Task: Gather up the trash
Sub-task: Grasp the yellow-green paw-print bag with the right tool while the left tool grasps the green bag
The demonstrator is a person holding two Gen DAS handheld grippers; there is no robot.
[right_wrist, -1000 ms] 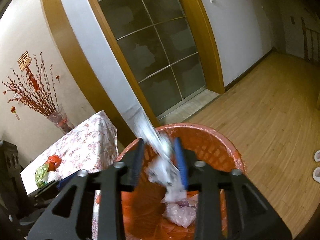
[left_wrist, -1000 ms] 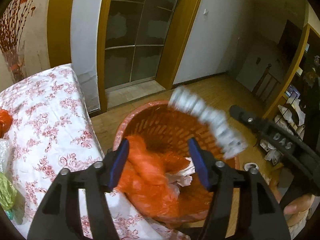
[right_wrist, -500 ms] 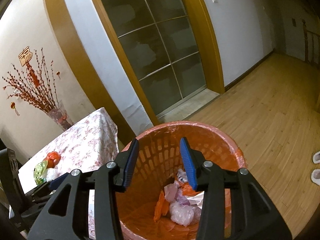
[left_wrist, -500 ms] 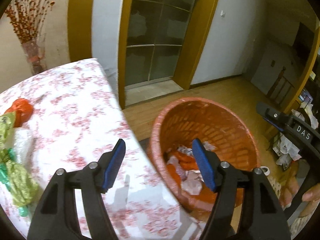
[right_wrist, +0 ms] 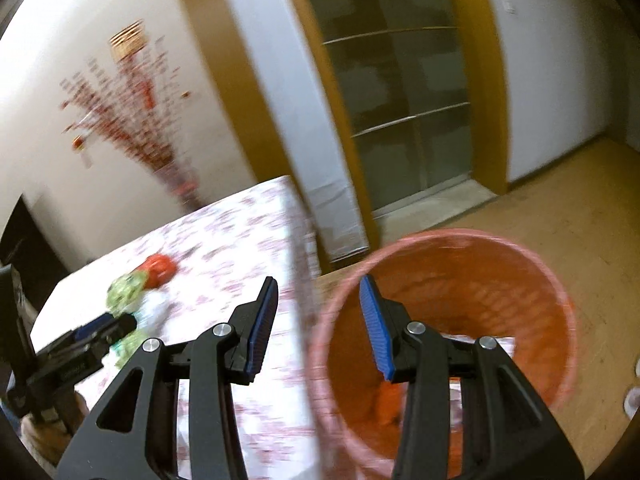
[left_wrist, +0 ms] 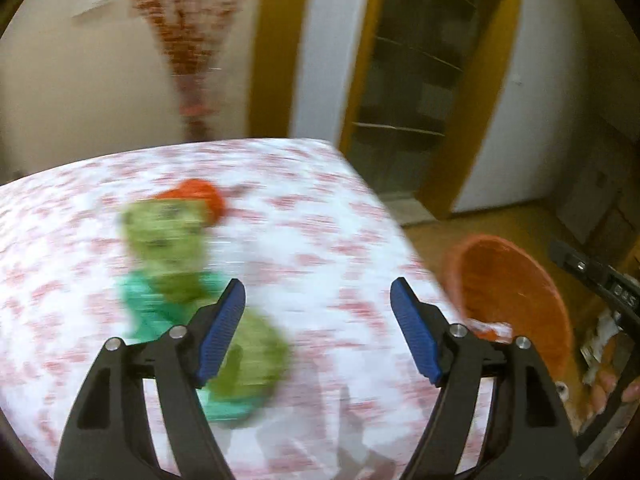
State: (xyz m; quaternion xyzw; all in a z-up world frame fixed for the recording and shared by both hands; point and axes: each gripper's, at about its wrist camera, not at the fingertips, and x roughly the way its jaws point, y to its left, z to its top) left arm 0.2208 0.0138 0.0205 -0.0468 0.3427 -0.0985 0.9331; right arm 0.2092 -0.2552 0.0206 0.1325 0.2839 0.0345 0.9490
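We read the job as partly done. The orange basket [right_wrist: 448, 344] stands on the wooden floor just right of the table and already holds some trash: pale and orange scraps show at its bottom past the right gripper's fingers, though blur keeps us from telling them apart.

What is left lies on the table [left_wrist: 320, 240], on its floral cloth. A blurred cluster sits toward the left side: a green wrapper [left_wrist: 168, 236] at the far end with an orange bag [left_wrist: 200, 196] touching it from behind, a teal piece [left_wrist: 148, 308] nearer, and another green lump [left_wrist: 252, 356] nearest of all, partly behind the left finger. In the right wrist view something pale lies among them, too smeared to name. We count at least three or four pieces to fetch.

The left gripper [left_wrist: 316, 320] hangs over the table with its jaws spread wide; they have just been opening, and nothing is between them. The cluster sits off its left finger, not yet between the pads.

The right gripper [right_wrist: 316, 320] straddles the gap where the table edge meets the basket rim, jaws parted and empty, having just opened a little.

Our judgement: both hands are free and the next pickup belongs to the left one, at the green and teal pieces.
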